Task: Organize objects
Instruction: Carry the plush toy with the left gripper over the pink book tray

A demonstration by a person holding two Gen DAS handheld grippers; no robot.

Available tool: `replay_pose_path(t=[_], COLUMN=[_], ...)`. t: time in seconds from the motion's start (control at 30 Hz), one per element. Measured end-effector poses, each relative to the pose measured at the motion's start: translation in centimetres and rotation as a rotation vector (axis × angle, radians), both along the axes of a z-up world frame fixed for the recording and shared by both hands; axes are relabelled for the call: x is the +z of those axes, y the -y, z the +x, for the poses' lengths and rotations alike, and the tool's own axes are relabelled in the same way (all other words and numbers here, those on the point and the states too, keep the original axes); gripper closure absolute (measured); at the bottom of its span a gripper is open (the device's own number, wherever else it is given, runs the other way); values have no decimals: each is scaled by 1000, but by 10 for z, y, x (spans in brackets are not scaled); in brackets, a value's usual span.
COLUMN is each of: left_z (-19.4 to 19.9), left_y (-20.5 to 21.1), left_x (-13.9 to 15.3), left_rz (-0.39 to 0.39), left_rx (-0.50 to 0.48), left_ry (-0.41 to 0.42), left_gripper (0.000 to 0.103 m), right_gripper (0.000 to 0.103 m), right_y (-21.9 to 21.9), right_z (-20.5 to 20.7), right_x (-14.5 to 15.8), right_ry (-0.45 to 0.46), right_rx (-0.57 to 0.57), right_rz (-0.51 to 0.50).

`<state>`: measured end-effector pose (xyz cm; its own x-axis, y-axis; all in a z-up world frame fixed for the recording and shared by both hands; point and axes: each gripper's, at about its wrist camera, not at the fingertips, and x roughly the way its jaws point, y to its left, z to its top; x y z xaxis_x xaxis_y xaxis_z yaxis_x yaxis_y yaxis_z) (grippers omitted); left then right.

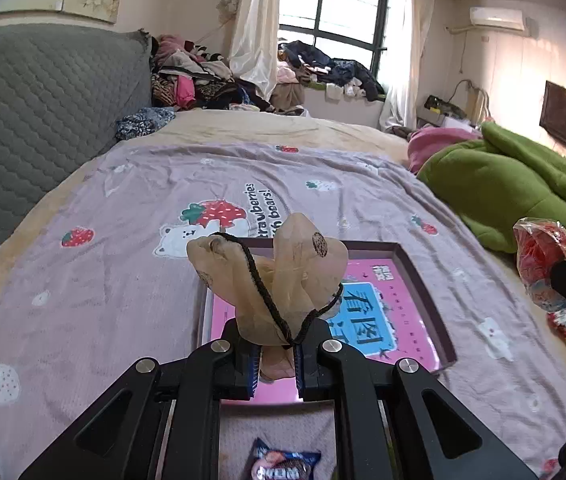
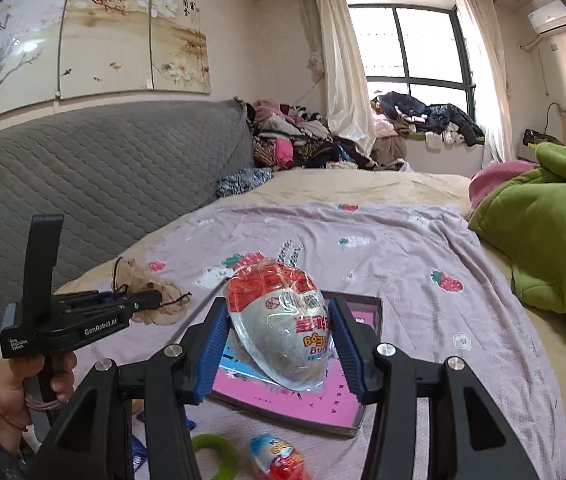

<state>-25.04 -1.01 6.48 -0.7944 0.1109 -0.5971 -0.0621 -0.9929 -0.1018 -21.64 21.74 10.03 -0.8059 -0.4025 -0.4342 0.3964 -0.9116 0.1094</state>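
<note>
Toy egg point(image 2: 283, 328) printed "Buy" clamped in right jaws, left jaws pinching mesh pouch point(image 1: 275, 276), "GenRobot.AI" on left gripper point(image 2: 139, 304).

left gripper point(image 1: 277, 354) jaws clamped, right gripper point(image 2: 281, 344) gripping

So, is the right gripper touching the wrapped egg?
Touching: the right wrist view shows the right gripper with both blue pads pressed against the wrapped egg.

Lilac strawberry-and-bear print blanket point(image 1: 123, 208), hot pink box point(image 1: 419, 280) with purple rim, beige sheer pouch point(image 1: 283, 272), bright green quilt point(image 1: 503, 188).
</note>
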Motion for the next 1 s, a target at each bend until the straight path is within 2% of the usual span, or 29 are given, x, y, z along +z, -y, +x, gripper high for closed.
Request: replay_pose_path(t=[0.2,0.37,0.47,0.67,1.0], left_z=[-24,-41,-47,-55,-65], left_y=[-5,2,2,-2,15], left_x=[-18,-36,-49,-77,-109], left_rz=[-39,-8,-36,-86,-49], left_rx=[-15,-7,-1,8,-25], left_ry=[13,32,43,89,162], left_gripper=[90,90,90,90,88], right_gripper=[52,52,52,52,52], right_y=[5,8,11,16,27], right_z=[-27,-49,-61,-81,-98], right_x=[-27,-51,-62,-96,-136], right_ry=[20,68,81,184,276], right_rx=[-20,-34,-45,-32,-42], right_rz=[27,46,81,146,218])
